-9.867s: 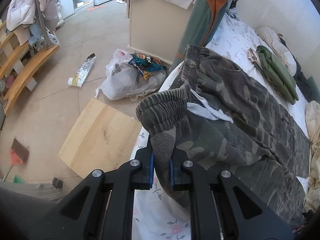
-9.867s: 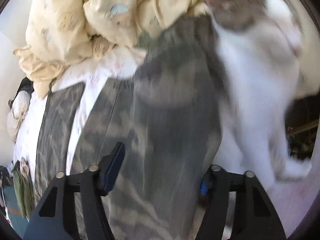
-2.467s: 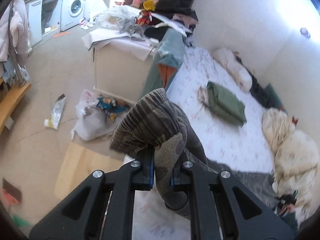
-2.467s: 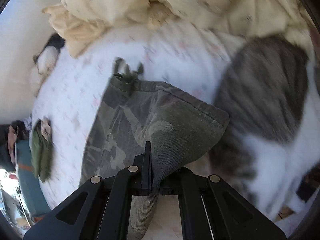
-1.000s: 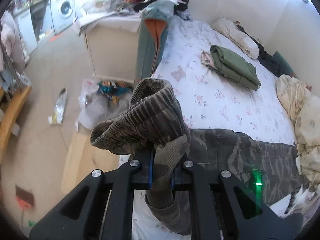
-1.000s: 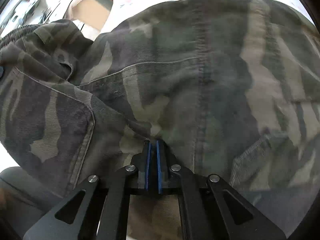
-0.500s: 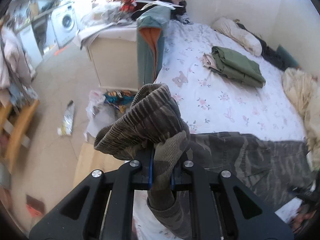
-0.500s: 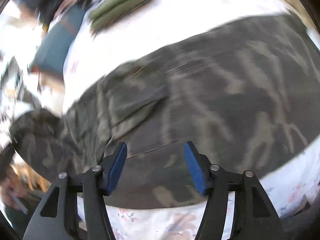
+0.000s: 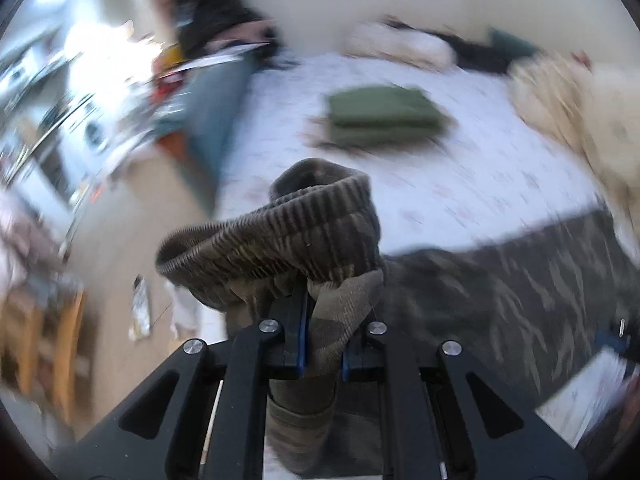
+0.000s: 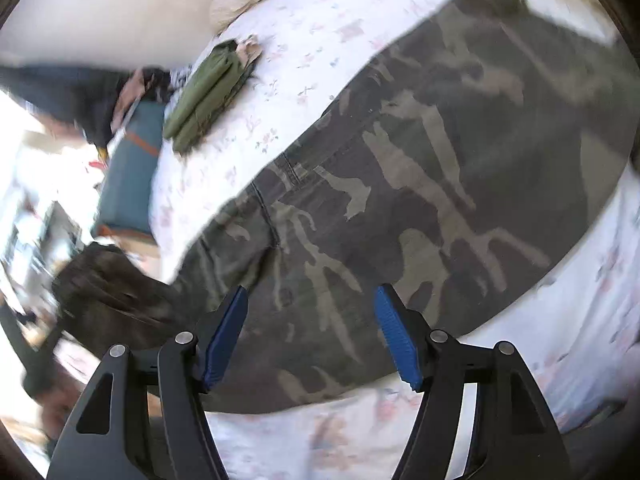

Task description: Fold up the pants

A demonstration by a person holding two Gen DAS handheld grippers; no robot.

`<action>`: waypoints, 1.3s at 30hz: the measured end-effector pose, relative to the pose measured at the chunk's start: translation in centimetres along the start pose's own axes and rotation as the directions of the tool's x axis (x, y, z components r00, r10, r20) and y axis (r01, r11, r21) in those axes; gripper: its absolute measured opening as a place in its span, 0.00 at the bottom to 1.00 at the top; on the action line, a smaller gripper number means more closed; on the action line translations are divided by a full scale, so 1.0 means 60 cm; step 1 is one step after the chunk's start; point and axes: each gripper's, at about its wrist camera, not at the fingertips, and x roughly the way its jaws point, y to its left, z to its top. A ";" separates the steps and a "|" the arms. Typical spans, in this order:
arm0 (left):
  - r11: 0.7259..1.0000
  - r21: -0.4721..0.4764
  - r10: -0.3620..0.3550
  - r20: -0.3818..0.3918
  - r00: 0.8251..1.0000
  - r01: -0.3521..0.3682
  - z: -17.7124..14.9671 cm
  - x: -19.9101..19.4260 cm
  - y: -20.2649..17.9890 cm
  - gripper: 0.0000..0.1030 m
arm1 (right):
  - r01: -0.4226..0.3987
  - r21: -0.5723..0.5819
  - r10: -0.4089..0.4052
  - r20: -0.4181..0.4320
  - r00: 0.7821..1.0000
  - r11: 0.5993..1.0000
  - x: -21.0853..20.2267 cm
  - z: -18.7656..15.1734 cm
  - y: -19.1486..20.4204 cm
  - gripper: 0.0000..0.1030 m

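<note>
Pinching the ribbed waistband of the camouflage pants [image 9: 500, 292] in the left claw [image 9: 322, 344], bunched and lifted. Right claw [image 10: 310, 332] spread, empty, above the legs flat on the bed [image 10: 328, 12]. Soft, limp, fairly heavy; best gripped at waistband or hems. Folded green garment [image 9: 380, 116] farther off.

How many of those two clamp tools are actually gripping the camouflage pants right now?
1. The left gripper is shut on the camouflage pants at the ribbed waistband. The right gripper hangs open above the spread fabric on the bed, holding nothing.
</note>
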 end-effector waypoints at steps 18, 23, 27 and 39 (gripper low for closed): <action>0.917 0.031 -0.378 -0.255 0.890 0.398 -0.127 0.044 -0.121 0.71 | -0.061 0.068 0.063 -0.027 0.998 0.996 0.023 0.020 -0.016 0.67; 0.977 -0.041 -0.215 -0.180 0.960 0.211 -0.100 0.052 -0.002 0.73 | -0.130 -0.023 0.126 -0.138 0.983 0.991 0.085 -0.002 0.036 0.69; 0.984 -0.166 -0.094 -0.137 0.986 0.071 -0.074 0.066 0.099 0.74 | -0.141 -0.089 0.119 -0.211 0.970 0.986 0.142 -0.028 0.076 0.71; 0.938 -0.329 -0.158 -0.133 0.979 0.107 -0.108 0.096 0.178 0.77 | -0.121 -0.079 0.098 -0.245 0.964 0.990 0.242 -0.105 0.128 0.20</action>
